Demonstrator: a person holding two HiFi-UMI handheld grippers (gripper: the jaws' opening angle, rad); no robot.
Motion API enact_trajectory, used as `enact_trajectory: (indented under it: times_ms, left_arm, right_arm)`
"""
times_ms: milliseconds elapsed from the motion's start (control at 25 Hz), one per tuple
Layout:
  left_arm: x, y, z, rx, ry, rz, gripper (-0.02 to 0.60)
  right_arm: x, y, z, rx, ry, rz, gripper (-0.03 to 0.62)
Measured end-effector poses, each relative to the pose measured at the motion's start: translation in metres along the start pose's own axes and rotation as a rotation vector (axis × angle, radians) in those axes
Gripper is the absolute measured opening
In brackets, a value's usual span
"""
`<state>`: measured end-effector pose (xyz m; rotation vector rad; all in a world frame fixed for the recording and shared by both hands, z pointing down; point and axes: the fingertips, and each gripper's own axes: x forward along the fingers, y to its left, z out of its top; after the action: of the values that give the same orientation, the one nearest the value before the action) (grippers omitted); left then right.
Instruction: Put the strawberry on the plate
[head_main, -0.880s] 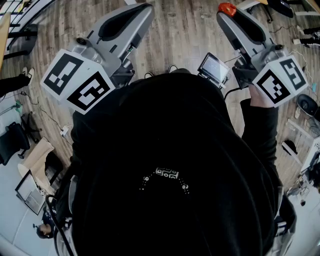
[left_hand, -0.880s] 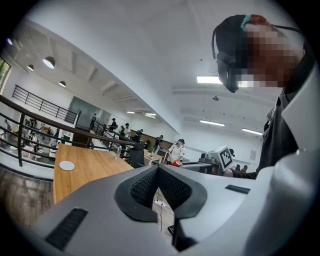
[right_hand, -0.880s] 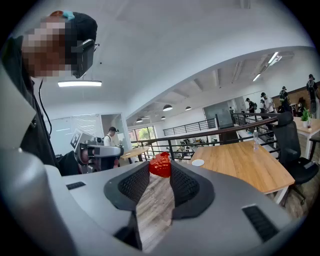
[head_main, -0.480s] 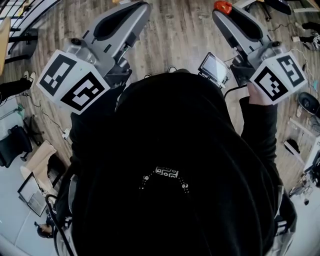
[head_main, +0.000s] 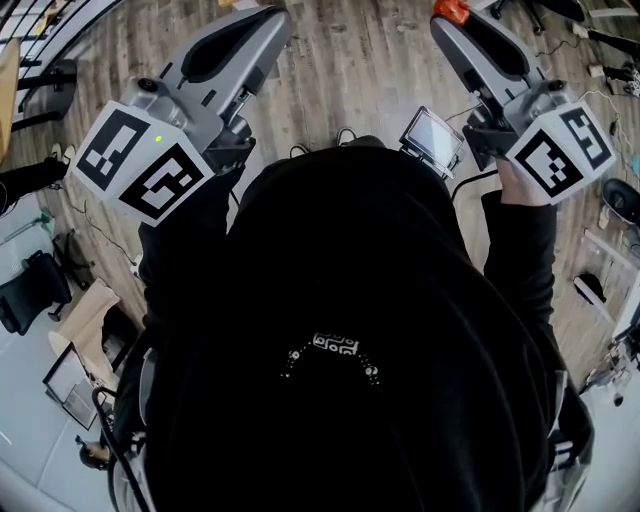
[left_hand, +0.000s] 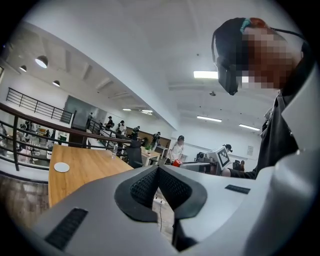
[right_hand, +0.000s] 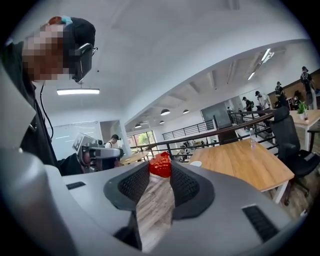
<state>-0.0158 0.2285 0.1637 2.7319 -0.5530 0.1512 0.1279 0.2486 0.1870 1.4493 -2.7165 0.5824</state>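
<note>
Right gripper (right_hand: 160, 170) fingers pinch the strawberry (right_hand: 160, 164) at their tips, left gripper (left_hand: 157, 170) fingers closed empty; I'd hold pressure steady, carry level to the plate (left_hand: 61, 167), lower before releasing.

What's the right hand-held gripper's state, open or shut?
Shut on the strawberry: the right hand-held gripper pinches it between its pad tips.

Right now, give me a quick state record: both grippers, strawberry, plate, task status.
left gripper: jaws together, nothing between them
right gripper: jaws closed on the strawberry, at their tips
strawberry: red, held up in the air
plate: white, flat on the wooden table, well away from both grippers
task status: strawberry not yet on the plate
</note>
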Motion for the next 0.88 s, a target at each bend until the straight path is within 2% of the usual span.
enact_trajectory:
  times_ms: [120, 280, 360, 480, 680, 880]
  left_arm:
    - [0.011, -0.007, 0.0, 0.001, -0.011, -0.005, 0.0]
    - [0.032, -0.029, -0.015, 0.161, 0.09, -0.078, 0.0]
    - [0.038, -0.028, -0.015, 0.142, 0.091, -0.084, 0.0]
    - [0.042, -0.018, -0.008, 0.097, 0.07, -0.048, 0.0]
    - [0.039, -0.027, 0.003, 0.03, 0.013, -0.019, 0.0]
    - [0.031, -0.021, 0.008, 0.016, -0.03, -0.059, 0.0]
  right_arm:
    - [-0.004, -0.003, -0.004, -0.015, 0.017, -0.01, 0.141]
    - [-0.008, -0.022, -0.009, 0.005, -0.002, -0.031, 0.141]
    - [-0.007, -0.028, -0.008, -0.001, -0.003, -0.035, 0.141]
    - [-0.006, -0.037, -0.009, 0.019, -0.012, -0.022, 0.14]
    - [-0.025, -0.043, 0.0, -0.001, -0.002, -0.022, 0.141]
    - [-0.018, -0.044, 0.001, 0.006, -0.023, -0.038, 0.141]
